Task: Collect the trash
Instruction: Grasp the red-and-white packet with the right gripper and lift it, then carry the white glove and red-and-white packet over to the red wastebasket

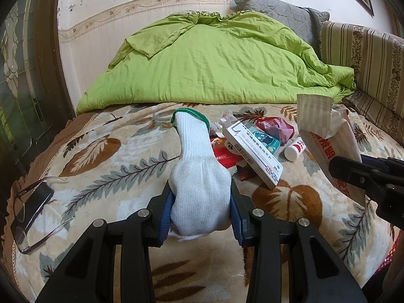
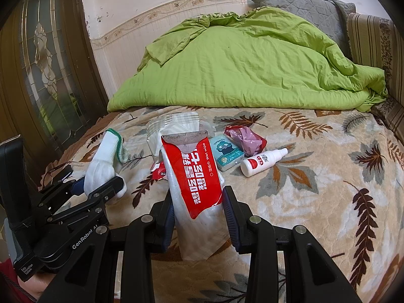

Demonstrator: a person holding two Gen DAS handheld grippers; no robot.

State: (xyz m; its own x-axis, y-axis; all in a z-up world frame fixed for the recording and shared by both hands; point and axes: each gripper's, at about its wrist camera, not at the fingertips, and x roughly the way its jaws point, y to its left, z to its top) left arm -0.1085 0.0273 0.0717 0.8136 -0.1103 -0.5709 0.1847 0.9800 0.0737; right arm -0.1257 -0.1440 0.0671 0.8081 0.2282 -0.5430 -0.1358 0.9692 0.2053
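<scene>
My left gripper point(image 1: 200, 189) is shut on a white knit glove with a green cuff point(image 1: 194, 166), which stands up between its blue pads above the leaf-patterned blanket point(image 1: 113, 171). My right gripper point(image 2: 198, 194) is shut on a red and white wet wipe packet point(image 2: 194, 174), held upright. Behind lie a white medicine box point(image 1: 252, 154), a teal tissue pack point(image 2: 227, 156), a crumpled red and purple wrapper point(image 2: 246, 137), a white spray bottle point(image 2: 262, 161), a red packet point(image 1: 224, 156) and a white plastic bag point(image 2: 171, 128). The left gripper point(image 2: 101, 184) with the glove point(image 2: 103, 161) shows at the left of the right wrist view.
Glasses point(image 1: 27, 214) lie over a dark flat object near the bed's left edge. A green duvet point(image 1: 214, 58) is heaped at the back, with a grey pillow point(image 1: 272, 10) behind and a striped cushion back point(image 1: 366, 58) on the right. A glass-panelled door point(image 2: 45, 63) stands to the left.
</scene>
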